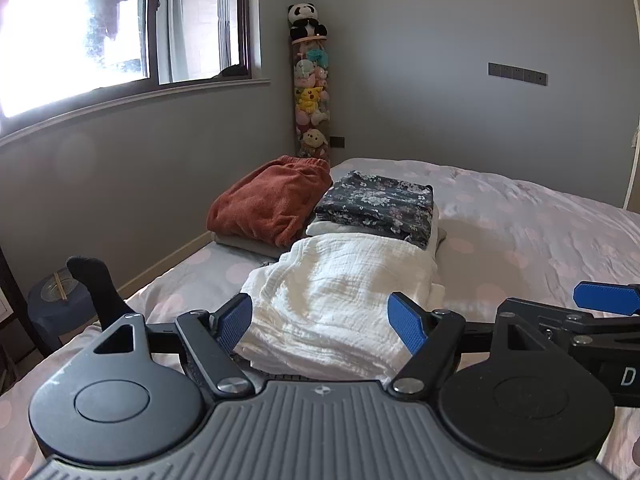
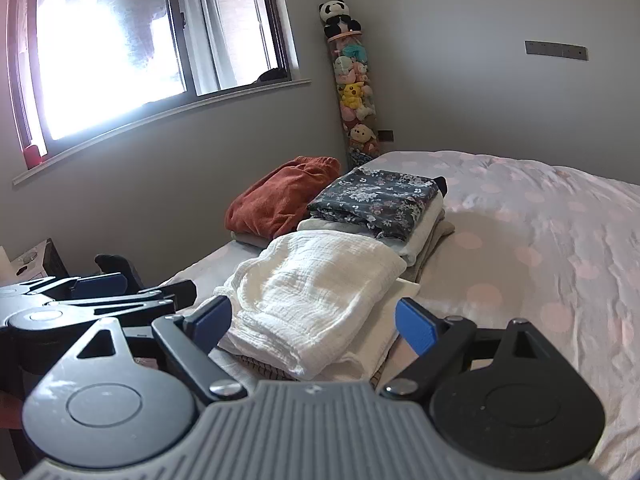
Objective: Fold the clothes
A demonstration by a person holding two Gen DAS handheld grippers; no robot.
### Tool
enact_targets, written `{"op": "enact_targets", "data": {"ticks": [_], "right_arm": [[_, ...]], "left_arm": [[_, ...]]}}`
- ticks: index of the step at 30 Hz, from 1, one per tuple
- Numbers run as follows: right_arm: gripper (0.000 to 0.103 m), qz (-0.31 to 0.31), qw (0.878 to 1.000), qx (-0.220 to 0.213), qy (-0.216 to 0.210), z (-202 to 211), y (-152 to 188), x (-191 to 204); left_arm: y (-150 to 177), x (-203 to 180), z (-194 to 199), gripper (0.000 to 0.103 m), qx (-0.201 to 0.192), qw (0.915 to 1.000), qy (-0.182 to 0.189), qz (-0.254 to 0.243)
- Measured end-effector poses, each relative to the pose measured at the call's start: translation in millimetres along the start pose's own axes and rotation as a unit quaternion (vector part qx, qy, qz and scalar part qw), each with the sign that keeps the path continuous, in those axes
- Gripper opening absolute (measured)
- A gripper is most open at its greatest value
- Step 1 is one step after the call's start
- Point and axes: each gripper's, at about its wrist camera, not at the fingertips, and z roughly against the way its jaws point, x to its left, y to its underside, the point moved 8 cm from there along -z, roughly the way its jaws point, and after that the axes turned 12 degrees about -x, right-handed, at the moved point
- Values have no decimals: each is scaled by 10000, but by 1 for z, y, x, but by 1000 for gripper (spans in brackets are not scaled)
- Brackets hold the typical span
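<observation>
Both tools hang above the bed (image 1: 520, 216) here, and the left hand-held gripper (image 1: 324, 320) stands wide open, its blue pads (image 1: 236, 322) spread to either side with nothing pinched between them; the folded white garment (image 1: 340, 292) shows through the gap in the lower centre of the left wrist view, lying flat on the dotted bedspread and clear of both pads. Same story on the other side: the right hand-held gripper (image 2: 316, 320) is fully spread and empty, framing that white garment (image 2: 316, 292) low in the middle of its own frame, and the piece sits on top of other folded layers. Just behind it, toward the centre of the frame, a dark floral folded piece (image 1: 376, 204) tops a small stack of pale items, and to its left a rust-orange garment (image 1: 272, 200) lies bunched near the bed's edge. At the far right of the left wrist view one blue pad of the right tool pokes in; at the far left of the right wrist view the left tool's black linkage shows. In the room's corner, upper centre, a tall clear tube of plush toys (image 1: 312, 100) stands with a panda (image 1: 306, 20) on top, and a bright window (image 1: 100, 32) fills the upper left
</observation>
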Motion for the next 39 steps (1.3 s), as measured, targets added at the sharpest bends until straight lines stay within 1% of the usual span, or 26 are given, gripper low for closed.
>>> {"op": "enact_targets", "data": {"ticks": [2,5,8,15,18,21,24,39], "right_arm": [[91,-7,10000,22,23,10,6,2],[91,-34,10000,29,65,24,13,4],[92,19,9999,36,160,37,18,4],[93,16,9994,-6,339,60,26,-2],[94,-6,9992,-31,392,63,26,-2],[94,-10,9993,-77,376,64,25,1],[94,-2,9993,-94,352,64,26,3],[94,-44,9993,6,375,63,32,2]], "left_arm": [[6,-1,7,74,42,10000,-20,-7],[13,-6,15,74,72,9999,71,-54],[20,-11,22,74,140,9999,86,-47],[23,-21,37,74,85,9998,167,-21],[23,-21,40,74,27,9999,135,-49],[23,-18,41,74,21,9999,146,16],[22,-17,40,74,10,9999,116,-23],[28,-18,38,74,131,9998,104,-80]]}}
